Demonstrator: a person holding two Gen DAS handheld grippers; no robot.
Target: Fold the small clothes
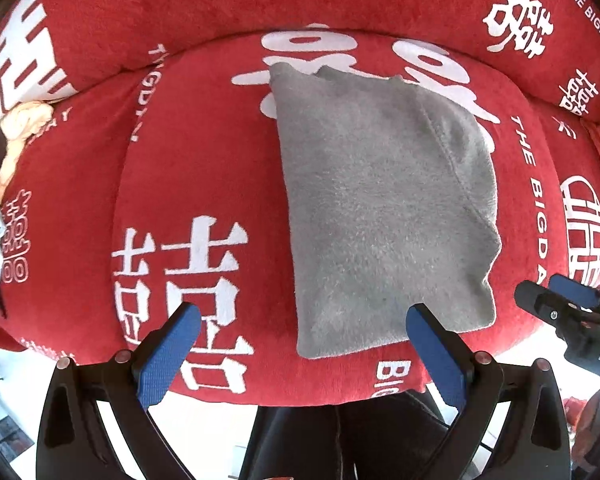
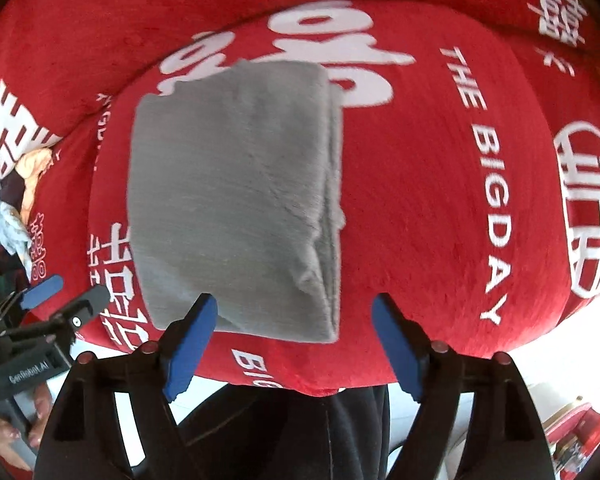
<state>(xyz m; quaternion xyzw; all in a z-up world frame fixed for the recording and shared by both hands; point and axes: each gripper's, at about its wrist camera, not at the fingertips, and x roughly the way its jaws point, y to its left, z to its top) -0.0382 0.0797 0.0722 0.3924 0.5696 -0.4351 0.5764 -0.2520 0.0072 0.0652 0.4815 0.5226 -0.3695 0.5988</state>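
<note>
From the left wrist camera I look straight down on a grey, fleecy folded garment (image 1: 384, 208), a tall rectangle lying flat on the red plush sofa cushion with white lettering (image 1: 204, 152). My left gripper (image 1: 304, 344) stands released, its blue-padded jaws wide apart and empty; the garment's near edge sits at about one o'clock from the gap, just beyond the right-hand pad. The garment's long axis runs from six to twelve o'clock. At three o'clock my right gripper (image 1: 560, 296) pokes in, just beside the garment's lower right corner.

From the right wrist camera the same garment (image 2: 236, 196) lies at eleven o'clock from my right gripper (image 2: 294, 340), which is also let go, jaws spread with nothing between them. Its stacked folded edges face three o'clock. My left gripper (image 2: 64, 300) shows at nine o'clock, held by a hand (image 2: 24, 428).

I judge the fold finished and both tools equally near. There are no containers; a loose heap of pale and orange cloth (image 2: 4, 200) waits at nine o'clock, probably next
</note>
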